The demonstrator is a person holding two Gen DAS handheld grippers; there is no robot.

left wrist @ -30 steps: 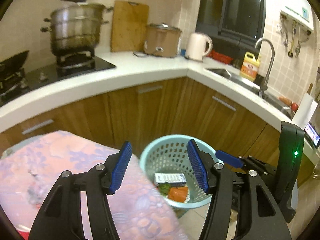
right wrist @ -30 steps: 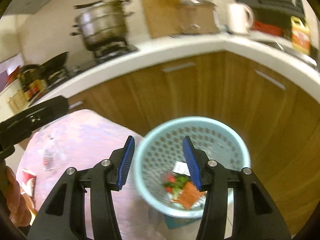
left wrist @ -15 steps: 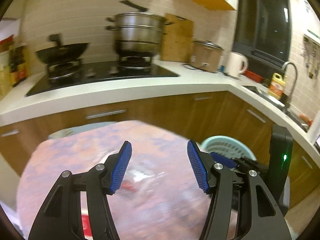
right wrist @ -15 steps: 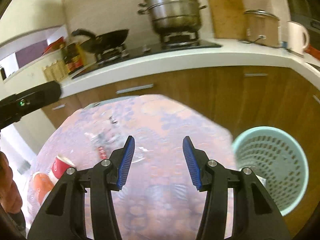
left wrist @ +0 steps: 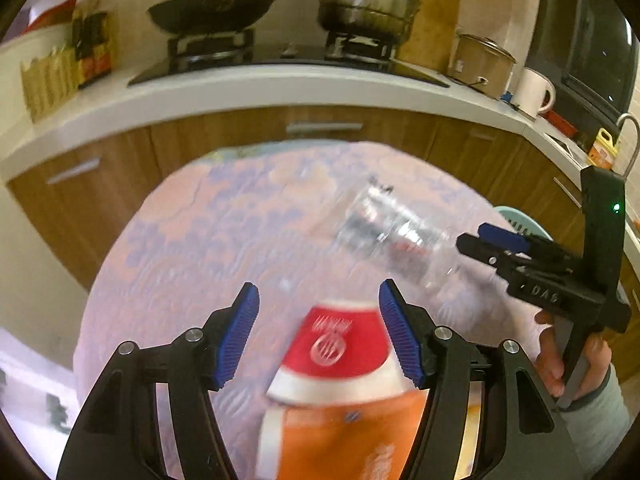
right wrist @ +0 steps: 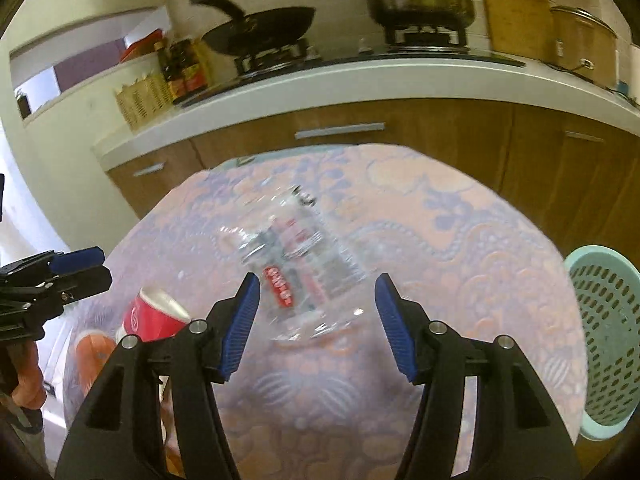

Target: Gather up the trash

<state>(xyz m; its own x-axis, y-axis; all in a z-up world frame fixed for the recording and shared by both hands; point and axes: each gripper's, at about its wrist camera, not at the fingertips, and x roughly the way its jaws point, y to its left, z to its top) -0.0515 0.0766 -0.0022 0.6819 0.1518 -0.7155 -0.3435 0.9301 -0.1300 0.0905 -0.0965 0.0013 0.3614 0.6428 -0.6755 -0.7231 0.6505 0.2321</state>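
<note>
We have two pieces of trash on the round, patterned surface (right wrist: pixel 460 240) and one gripper lined up on each. Our right gripper (right wrist: pixel 316 300) faces the crushed clear plastic bottle (right wrist: pixel 296 264), which lies on its side just ahead of the tips; its long axis runs on a slant from upper left to lower right across our line of approach, so the open jaws straddle its width rather than its length. They have just been widening, and nothing is pressed between them yet. Our left gripper (left wrist: pixel 318 312) points at the red and white paper cup (left wrist: pixel 340 348), lying tipped with an orange carton (left wrist: pixel 352 440) just below it; its jaws, also just opened further, flank the cup without clamping it. The pale green basket (right wrist: pixel 600 340) waits beside the surface, nearer our right hand.
</note>
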